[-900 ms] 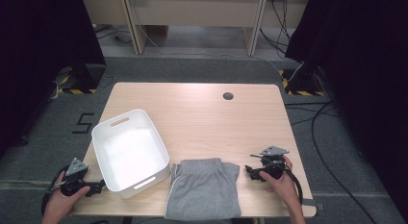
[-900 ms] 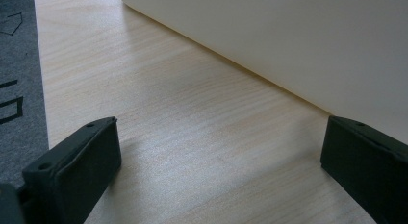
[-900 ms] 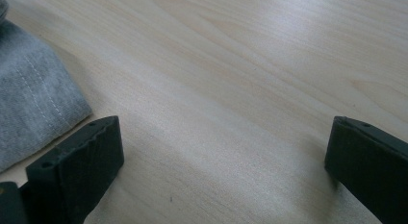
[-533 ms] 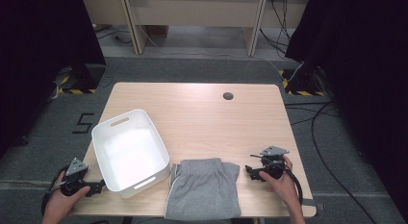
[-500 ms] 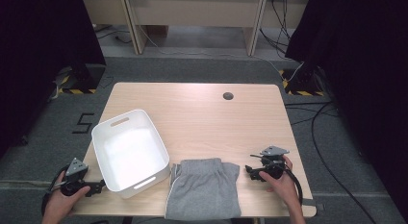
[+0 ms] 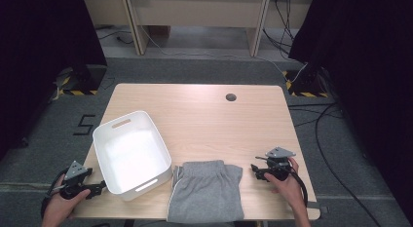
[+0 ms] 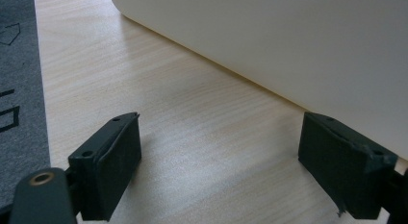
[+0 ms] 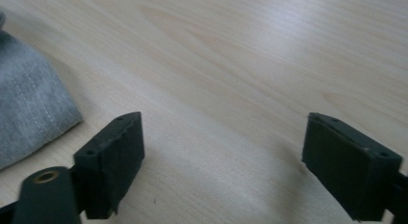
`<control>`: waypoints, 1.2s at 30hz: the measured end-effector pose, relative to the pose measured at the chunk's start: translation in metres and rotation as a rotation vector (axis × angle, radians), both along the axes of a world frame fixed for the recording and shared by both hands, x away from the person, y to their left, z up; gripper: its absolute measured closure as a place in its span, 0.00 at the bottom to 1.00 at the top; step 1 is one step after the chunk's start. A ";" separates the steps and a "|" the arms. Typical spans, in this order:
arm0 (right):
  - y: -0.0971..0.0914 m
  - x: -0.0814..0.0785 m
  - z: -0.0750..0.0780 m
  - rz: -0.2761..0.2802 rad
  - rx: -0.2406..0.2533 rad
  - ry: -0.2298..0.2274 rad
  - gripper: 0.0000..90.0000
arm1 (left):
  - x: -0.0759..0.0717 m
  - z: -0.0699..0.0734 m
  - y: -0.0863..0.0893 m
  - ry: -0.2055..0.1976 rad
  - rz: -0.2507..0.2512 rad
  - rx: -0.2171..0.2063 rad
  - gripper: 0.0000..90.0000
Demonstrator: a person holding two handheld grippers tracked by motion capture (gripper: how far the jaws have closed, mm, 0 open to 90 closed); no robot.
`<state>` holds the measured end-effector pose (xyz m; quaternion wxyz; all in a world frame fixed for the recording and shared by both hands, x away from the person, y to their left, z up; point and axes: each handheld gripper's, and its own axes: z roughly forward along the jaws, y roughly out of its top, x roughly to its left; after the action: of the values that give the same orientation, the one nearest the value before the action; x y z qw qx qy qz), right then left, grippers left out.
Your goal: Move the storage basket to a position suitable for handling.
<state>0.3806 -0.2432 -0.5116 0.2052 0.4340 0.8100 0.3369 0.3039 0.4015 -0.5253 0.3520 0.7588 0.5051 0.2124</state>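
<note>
Nothing's changed over the last second as far as I can tell: both hands are parked exactly where they were, so the job hasn't kicked off yet.

My left gripper [image 6: 100,189] sits at the table's [image 6: 204,115] 7 o'clock corner, jaws spread wide over bare wood, with the bin's [image 6: 158,139] white wall just beside one jaw. My right gripper [image 6: 254,170] is at about 5 o'clock, jaws spread too, nothing between them, and pointing at the shorts [image 6: 204,190].

The shorts lie folded flat at 6 o'clock, right at the near edge, just beside the bin, which looks empty.

My guess is the shorts go in the bin, and the right gripper is nearest to grab a corner.
</note>
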 end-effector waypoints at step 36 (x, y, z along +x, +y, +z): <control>-0.005 0.007 -0.003 -0.059 0.023 0.025 0.18 | -0.004 0.000 -0.012 -0.003 -0.006 0.008 0.15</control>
<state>0.3872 -0.2484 -0.5149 0.2002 0.4643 0.7953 0.3345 0.2994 0.3897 -0.5251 0.3504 0.7615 0.5013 0.2146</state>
